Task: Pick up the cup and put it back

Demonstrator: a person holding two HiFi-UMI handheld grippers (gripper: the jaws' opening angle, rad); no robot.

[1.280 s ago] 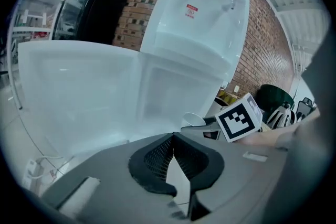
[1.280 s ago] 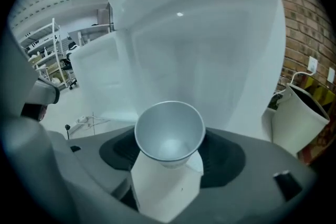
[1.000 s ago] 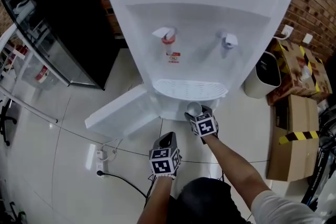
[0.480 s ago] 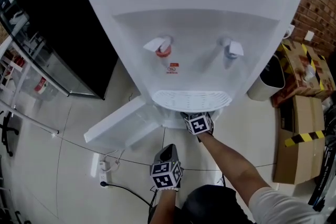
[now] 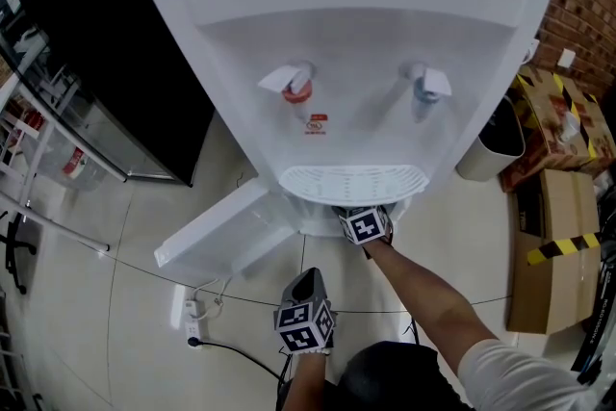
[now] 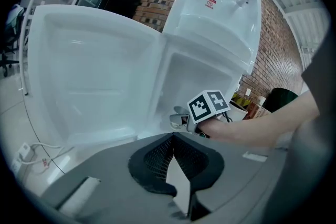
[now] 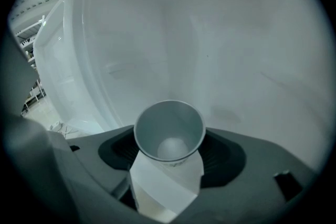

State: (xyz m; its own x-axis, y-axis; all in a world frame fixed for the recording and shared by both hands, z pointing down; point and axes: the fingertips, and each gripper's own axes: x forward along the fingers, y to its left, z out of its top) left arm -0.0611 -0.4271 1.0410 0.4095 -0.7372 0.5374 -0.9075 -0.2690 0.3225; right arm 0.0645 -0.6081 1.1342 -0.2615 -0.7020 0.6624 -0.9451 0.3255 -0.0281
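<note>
A white paper cup (image 7: 169, 134) stands upright with its mouth up, and my right gripper (image 7: 168, 161) is shut on it. Cup and gripper are inside the open lower cabinet (image 6: 195, 81) of the white water dispenser (image 5: 346, 34). In the head view only the right gripper's marker cube (image 5: 365, 226) shows, just under the drip tray (image 5: 353, 183); the cup is hidden there. In the left gripper view, the right gripper (image 6: 181, 120) is at the cabinet mouth. My left gripper (image 5: 304, 288) hangs back nearer me, shut with nothing in it.
The cabinet door (image 5: 226, 221) stands swung open to the left. A red tap (image 5: 295, 84) and a blue tap (image 5: 423, 87) sit above the tray. A black glass-front cabinet (image 5: 106, 63) is at left, a bin (image 5: 491, 144) and cardboard boxes (image 5: 553, 236) at right, a power strip (image 5: 192, 327) on the floor.
My right gripper has moved forward with the cup, going in under the drip tray; the cup no longer shows in the head view. The left gripper has hardly moved.
</note>
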